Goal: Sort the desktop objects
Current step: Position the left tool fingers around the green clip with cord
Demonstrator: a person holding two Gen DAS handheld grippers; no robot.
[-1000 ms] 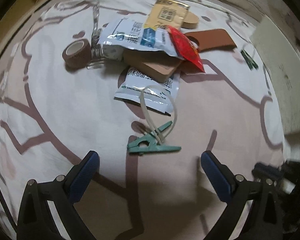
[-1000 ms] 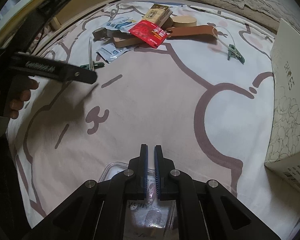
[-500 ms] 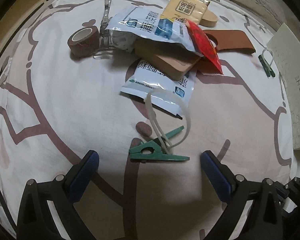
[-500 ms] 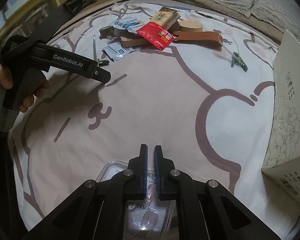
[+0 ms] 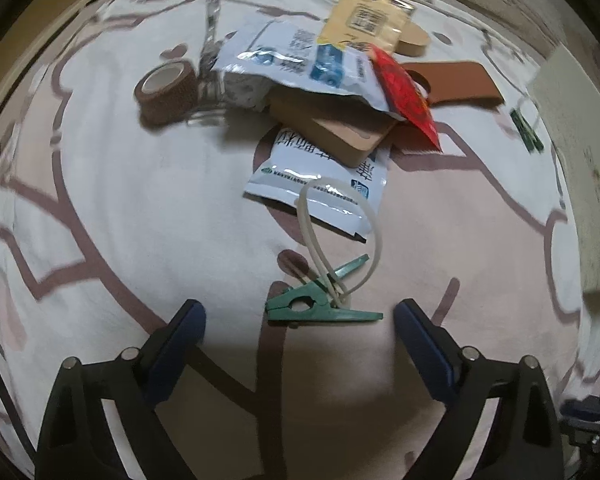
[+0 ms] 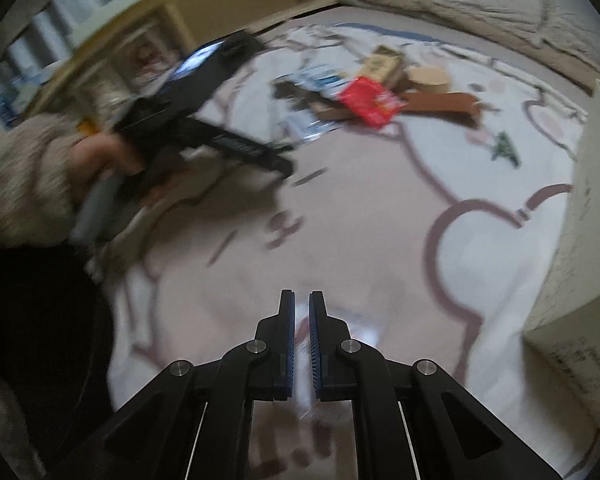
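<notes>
Left wrist view looks down on a white bedsheet [image 5: 100, 208] printed with brown-outlined pink shapes, and a white shoebox [image 5: 580, 168] stands at its right edge. Near the far side lies a heap: a brown wooden board [image 5: 332, 128], two white-and-blue foil pouches [image 5: 300, 64], a yellow packet [image 5: 368, 20], a red sachet [image 5: 404, 96] and a brown tape roll [image 5: 164, 90] just left of them. The left gripper [image 5: 300, 316] points steeply down, its jaws apart and just now narrowing, with a green clothespin [image 5: 320, 304] on a pale looped cord lying between the tips, untouched. A second green clothespin [image 5: 526, 130] lies beside the shoebox. In the blurred right wrist view, the right gripper [image 6: 302, 320] is closed on nothing.
</notes>
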